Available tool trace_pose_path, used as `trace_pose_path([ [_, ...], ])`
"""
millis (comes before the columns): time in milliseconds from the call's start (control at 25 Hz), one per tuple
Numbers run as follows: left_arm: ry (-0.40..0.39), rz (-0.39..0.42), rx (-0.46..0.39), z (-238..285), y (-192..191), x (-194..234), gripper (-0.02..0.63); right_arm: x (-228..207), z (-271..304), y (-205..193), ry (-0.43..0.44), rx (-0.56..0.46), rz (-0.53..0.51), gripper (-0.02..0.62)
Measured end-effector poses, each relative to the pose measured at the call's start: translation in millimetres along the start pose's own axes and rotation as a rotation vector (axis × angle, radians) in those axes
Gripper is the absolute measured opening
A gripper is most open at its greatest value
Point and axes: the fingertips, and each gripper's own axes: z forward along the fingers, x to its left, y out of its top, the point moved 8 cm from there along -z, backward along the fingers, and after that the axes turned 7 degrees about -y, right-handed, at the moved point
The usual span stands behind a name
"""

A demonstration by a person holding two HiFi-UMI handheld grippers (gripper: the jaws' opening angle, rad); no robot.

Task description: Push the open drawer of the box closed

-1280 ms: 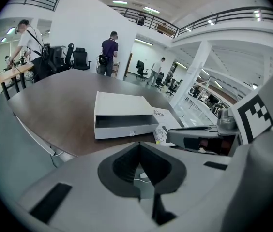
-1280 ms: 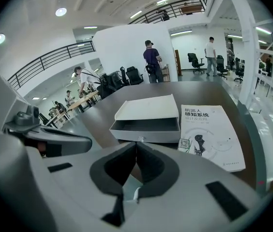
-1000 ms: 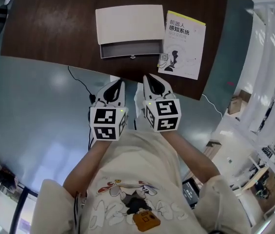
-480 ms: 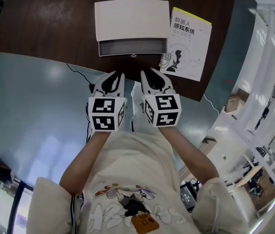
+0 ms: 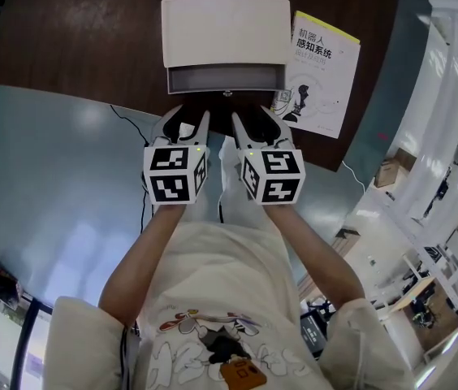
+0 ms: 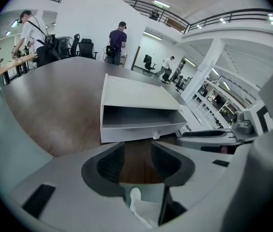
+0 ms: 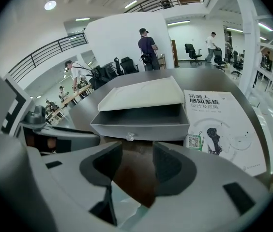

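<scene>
Both grippers have come forward and down toward the table edge since the earlier frames, and their jaws have just been opening. The left gripper [image 5: 188,120] and the right gripper [image 5: 253,120] now stand with jaws apart and nothing between them; each gripper view shows only dark tabletop [image 5: 75,39] in the gap.

Just ahead of both sets of fingertips, not yet touched, lies the open drawer [image 5: 223,80]. It is pulled partway out of a flat, pale box [image 5: 225,29] and looks empty. It is grey inside, with a plain front panel and a small clear knob [image 5: 227,94] at mid-width. The knob sits ahead of the space between the two grippers, slightly toward the right one. Beyond the right gripper's fingers and off to their right lies a white book with a yellow band [image 5: 320,71], just beside the box.

The box looks light and thin-walled, so it will probably slide away across the smooth wood if shoved hard. No grip seems needed: pressing evenly on the flat panel either side of the knob should keep the drawer from skewing.
</scene>
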Motion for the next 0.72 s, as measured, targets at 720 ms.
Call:
trace_pose_path([
  [720, 0.128, -0.092, 0.006, 24, -2, 15, 0.249, -27, 23, 7, -0.167, 0.028, 0.085, 0.275],
])
